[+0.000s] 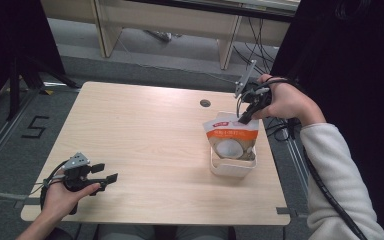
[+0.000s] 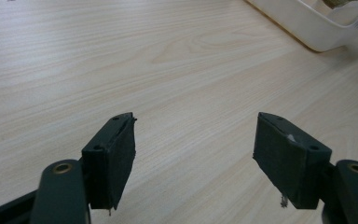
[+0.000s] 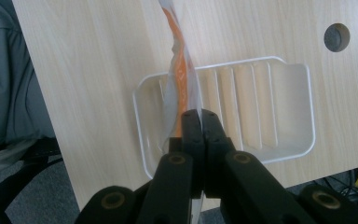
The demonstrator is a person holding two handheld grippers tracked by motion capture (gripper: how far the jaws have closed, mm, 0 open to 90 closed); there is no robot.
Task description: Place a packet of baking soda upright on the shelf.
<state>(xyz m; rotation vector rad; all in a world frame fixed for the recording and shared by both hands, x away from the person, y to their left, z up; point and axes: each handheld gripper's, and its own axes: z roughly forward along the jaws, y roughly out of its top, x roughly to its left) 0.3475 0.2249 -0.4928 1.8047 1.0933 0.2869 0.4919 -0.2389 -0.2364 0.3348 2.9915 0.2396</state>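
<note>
We find a light wooden table (image 1: 150, 150) on grey flooring, with black curtains at both sides and pale wooden furniture legs beyond its far edge. A round cable hole (image 1: 205, 103) sits near that far edge. Most of the tabletop is bare, with broad open room across the left and centre.

On the right half stands a white ribbed tray (image 1: 232, 167), close to the table's right edge. An orange-and-white pouch (image 1: 230, 140) stands upright in it, its top above the tray's rim.

The right gripper (image 1: 243, 118) is clenched on the pouch's top edge; in the right gripper view the jaws are pressed together with the thin film between them.

The left gripper (image 1: 111, 177) rests near the front left corner, jaws spread wide, holding nothing, well apart from the tray.
</note>
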